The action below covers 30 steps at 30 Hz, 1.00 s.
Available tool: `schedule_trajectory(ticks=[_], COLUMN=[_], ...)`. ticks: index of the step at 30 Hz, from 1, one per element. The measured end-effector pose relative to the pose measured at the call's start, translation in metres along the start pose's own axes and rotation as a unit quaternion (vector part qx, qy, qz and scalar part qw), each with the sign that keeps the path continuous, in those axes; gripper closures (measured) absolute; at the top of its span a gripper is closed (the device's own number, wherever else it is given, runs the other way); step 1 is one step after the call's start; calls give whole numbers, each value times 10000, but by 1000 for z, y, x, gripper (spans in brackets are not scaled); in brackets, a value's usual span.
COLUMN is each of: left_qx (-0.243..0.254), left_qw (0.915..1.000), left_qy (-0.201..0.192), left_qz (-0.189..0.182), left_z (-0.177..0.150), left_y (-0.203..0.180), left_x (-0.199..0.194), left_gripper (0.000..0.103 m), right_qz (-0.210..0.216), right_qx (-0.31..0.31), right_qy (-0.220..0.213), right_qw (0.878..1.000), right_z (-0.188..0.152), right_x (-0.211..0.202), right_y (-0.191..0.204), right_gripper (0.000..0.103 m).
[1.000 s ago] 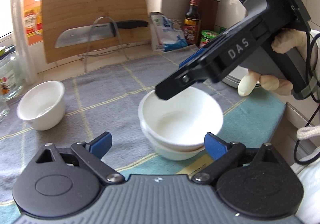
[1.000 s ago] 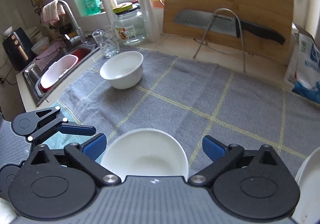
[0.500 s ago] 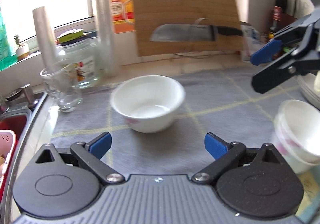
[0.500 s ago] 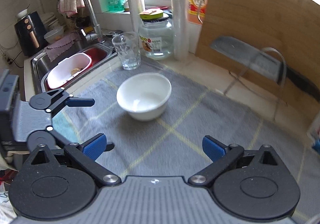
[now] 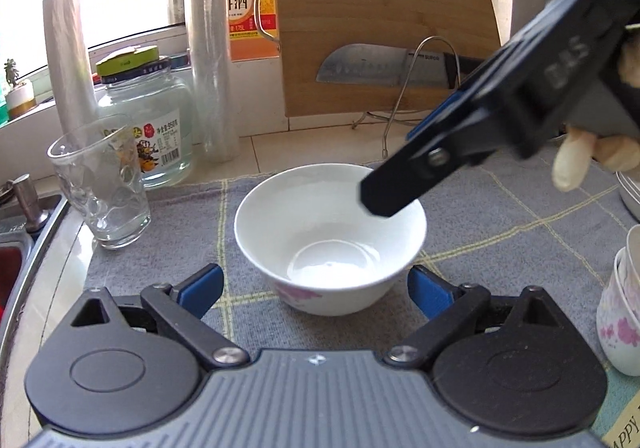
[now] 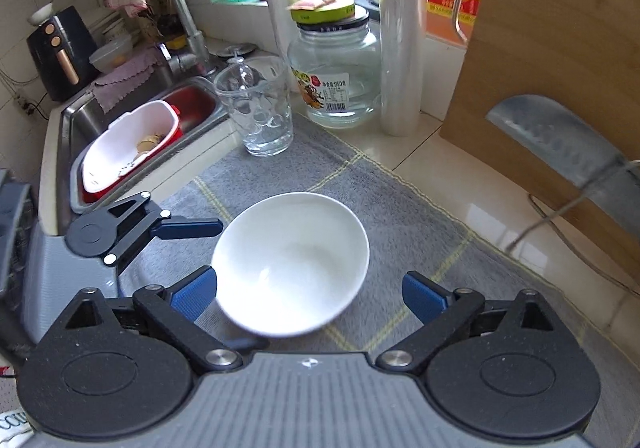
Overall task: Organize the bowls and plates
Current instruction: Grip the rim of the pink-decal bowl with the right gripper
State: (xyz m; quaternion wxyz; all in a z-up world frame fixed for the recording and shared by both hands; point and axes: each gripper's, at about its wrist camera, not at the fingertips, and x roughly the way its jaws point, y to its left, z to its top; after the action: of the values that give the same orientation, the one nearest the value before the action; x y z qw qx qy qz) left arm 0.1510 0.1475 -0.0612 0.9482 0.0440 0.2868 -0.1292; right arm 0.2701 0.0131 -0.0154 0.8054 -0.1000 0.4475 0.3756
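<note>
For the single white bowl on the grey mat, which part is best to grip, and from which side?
Grip the rim of the white bowl: it stands upright and open, its wall thin. The right tongs, open, could come from above on the right side, one finger inside and one outside.

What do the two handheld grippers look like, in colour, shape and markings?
Both the left gripper and the right gripper have black linkage arms with silver screws, blue pads, round black discs and a ribbed grey body. The right one bears "DAS" lettering; a pale glove holds it.
</note>
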Motion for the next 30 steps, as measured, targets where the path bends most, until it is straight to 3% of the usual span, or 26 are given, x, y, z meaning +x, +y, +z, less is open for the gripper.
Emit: schedule_trajectory(ticks=[11,30], left_qx=[87,174], left_qw=[9996,9994], left_qy=[-43,-73], left_qz=[-249,-276], left_z=[3,4], left_y=[3,6], left_x=[9,11], left_gripper=[11,11], right_qz=[185,353], right_qx=[190,290], right_qy=[169,200], right_qw=[9995,9988], right_z=[7,14], right_x=[30,40], right_y=[-13,-17], right_gripper=[21,35])
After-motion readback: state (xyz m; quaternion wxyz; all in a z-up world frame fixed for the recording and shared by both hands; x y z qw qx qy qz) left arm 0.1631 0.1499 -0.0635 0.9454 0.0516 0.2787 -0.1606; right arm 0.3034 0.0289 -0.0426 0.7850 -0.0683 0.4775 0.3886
